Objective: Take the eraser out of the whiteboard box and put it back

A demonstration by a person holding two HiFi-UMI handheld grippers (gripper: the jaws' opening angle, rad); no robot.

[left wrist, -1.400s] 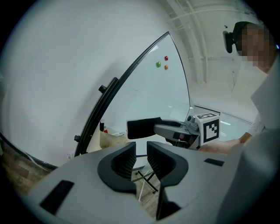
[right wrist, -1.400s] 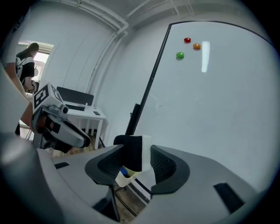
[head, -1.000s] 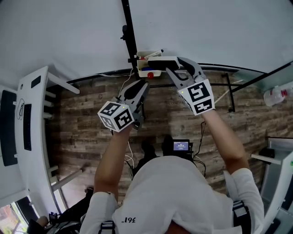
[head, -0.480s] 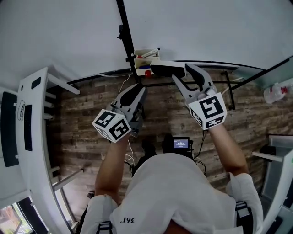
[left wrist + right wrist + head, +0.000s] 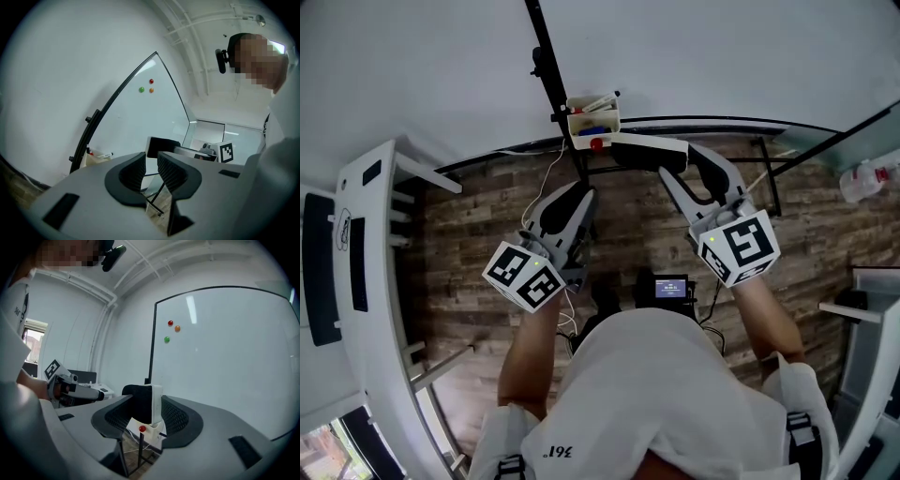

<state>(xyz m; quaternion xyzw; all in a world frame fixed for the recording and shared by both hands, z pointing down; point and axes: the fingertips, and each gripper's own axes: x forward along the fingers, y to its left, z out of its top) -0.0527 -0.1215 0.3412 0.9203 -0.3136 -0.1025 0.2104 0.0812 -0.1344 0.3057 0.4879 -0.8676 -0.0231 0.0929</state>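
The whiteboard box [image 5: 592,120], a small white tray with markers and a red item, hangs on the whiteboard's black frame. The eraser [image 5: 645,150], white-backed with black felt, sits just right of and below the box, apart from it. My right gripper [image 5: 667,167] is shut on the eraser [image 5: 145,404]; the box [image 5: 146,431] shows beyond the jaws. My left gripper [image 5: 584,199] hovers lower left of the box, its jaws slightly apart with nothing between them [image 5: 151,161]. The left gripper view also catches the eraser [image 5: 162,146] and the box [image 5: 96,157].
The whiteboard [image 5: 225,348] carries three small magnets [image 5: 170,330]. Its black stand legs [image 5: 769,187] rest on the wood floor. A white desk [image 5: 366,244] stands at left, a bottle [image 5: 862,183] at right, and a small screen device [image 5: 671,291] sits near my body.
Both grippers have drawn back from the whiteboard toward my body. The eraser, held in the right gripper, has come away from the box to its lower right.
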